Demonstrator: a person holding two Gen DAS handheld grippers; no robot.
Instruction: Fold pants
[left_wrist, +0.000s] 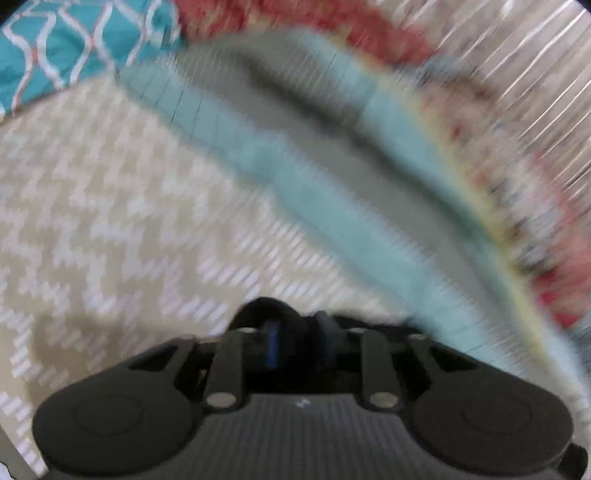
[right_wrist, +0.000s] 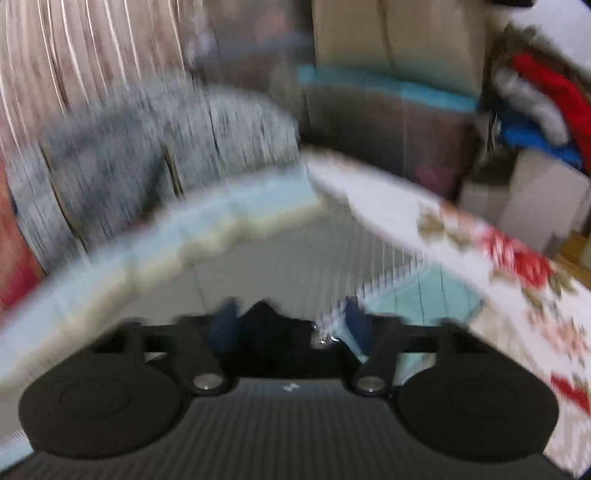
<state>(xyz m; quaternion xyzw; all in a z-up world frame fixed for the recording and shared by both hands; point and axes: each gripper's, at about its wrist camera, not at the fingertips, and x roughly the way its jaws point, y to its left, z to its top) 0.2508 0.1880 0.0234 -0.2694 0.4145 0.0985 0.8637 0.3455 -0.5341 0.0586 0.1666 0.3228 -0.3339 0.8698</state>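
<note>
Both views are smeared by motion. The pants are light teal with a grey inner side; they hang as a long band from the upper left down to my left gripper. Its blue fingers stand close together with black cloth and the band's end at them. In the right wrist view the pants spread pale grey and teal in front of my right gripper. Its dark blue fingers sit a small way apart with dark cloth bunched between them.
A beige and white zigzag bedspread lies under the left gripper. A teal patterned cushion is at the upper left. A floral red and white sheet runs along the right. Boxes and piled clothes stand beyond the bed.
</note>
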